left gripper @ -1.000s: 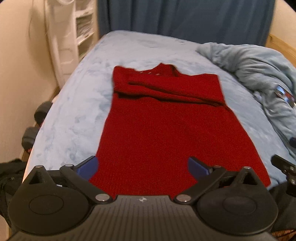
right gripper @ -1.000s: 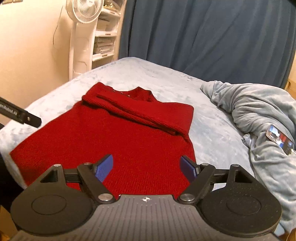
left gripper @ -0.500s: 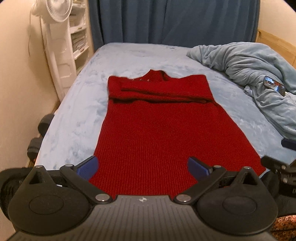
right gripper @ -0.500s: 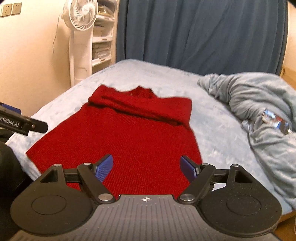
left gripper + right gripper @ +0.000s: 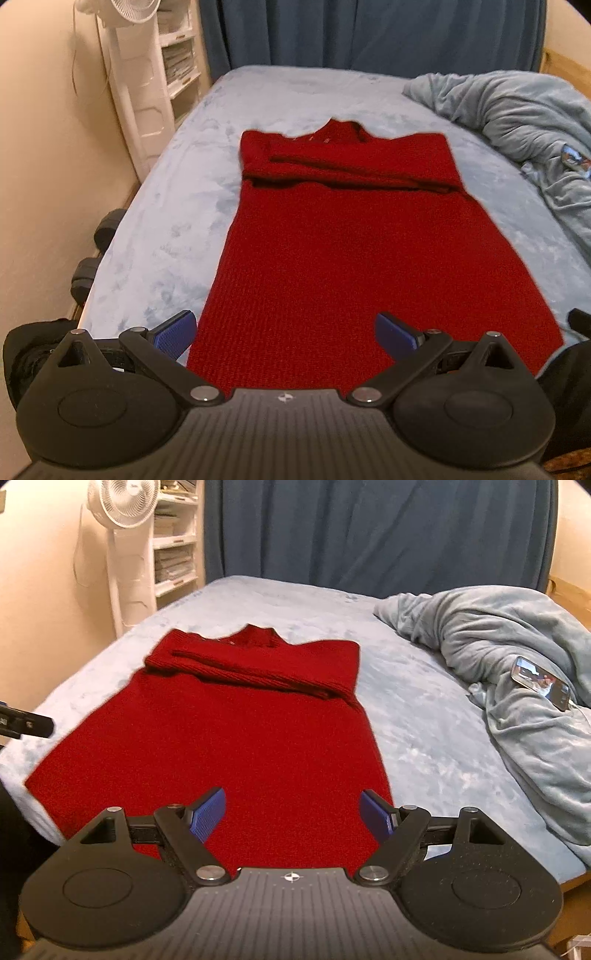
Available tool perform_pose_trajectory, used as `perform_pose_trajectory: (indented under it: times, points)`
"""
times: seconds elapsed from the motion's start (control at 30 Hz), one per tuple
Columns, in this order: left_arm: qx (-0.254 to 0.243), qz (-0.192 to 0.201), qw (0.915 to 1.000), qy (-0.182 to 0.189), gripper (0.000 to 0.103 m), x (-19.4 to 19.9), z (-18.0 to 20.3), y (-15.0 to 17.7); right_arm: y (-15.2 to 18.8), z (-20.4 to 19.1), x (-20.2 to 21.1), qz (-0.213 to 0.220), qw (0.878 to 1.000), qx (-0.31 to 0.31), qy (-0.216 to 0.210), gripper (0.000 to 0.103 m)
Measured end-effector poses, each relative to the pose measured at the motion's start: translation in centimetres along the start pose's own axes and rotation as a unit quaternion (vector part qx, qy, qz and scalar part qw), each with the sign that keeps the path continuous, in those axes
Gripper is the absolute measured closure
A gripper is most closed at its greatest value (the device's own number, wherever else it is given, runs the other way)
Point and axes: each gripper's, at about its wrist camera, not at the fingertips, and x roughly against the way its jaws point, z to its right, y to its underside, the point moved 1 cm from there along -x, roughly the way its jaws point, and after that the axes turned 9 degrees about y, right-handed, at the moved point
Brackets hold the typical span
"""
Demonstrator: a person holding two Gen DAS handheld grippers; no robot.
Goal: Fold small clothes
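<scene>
A red knit sweater (image 5: 351, 240) lies flat on the bed, collar at the far end, both sleeves folded across its chest; it also shows in the right wrist view (image 5: 236, 731). My left gripper (image 5: 284, 336) is open and empty, hovering over the sweater's near hem at its left part. My right gripper (image 5: 293, 812) is open and empty, hovering over the near hem at its right part. A tip of the left gripper shows at the left edge of the right wrist view (image 5: 26, 723).
The light blue bed (image 5: 177, 206) carries a bunched blue blanket (image 5: 517, 657) at the right with a phone (image 5: 539, 681) lying on it. A white fan (image 5: 118, 528) and shelves (image 5: 173, 546) stand by the left wall. Dark curtain (image 5: 369, 528) behind.
Both grippers have drawn back and risen a little from the bed's near end, so more of the room shows. The sweater has not moved. Both jaws stay open.
</scene>
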Motion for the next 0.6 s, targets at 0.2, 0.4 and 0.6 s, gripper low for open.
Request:
perform_pose_trajectory:
  times: [0.2, 0.4, 0.6]
  points:
    - [-0.001, -0.037, 0.9989, -0.030, 0.000, -4.7, -1.7, 0.8, 0.6, 2.0, -4.3, -0.044, 0.999, -0.009, 0.028, 0.022]
    - [-0.012, -0.064, 0.9968, -0.047, 0.000, -9.2, -3.1, 1.2, 1.2, 4.3, -10.0, -0.110, 0.993, -0.011, 0.049, 0.022]
    - [-0.081, -0.079, 0.9918, -0.059, 0.000, -12.6, -3.1, 2.1, 0.8, 6.6, -14.7, -0.119, 0.990, -0.031, 0.066, 0.022]
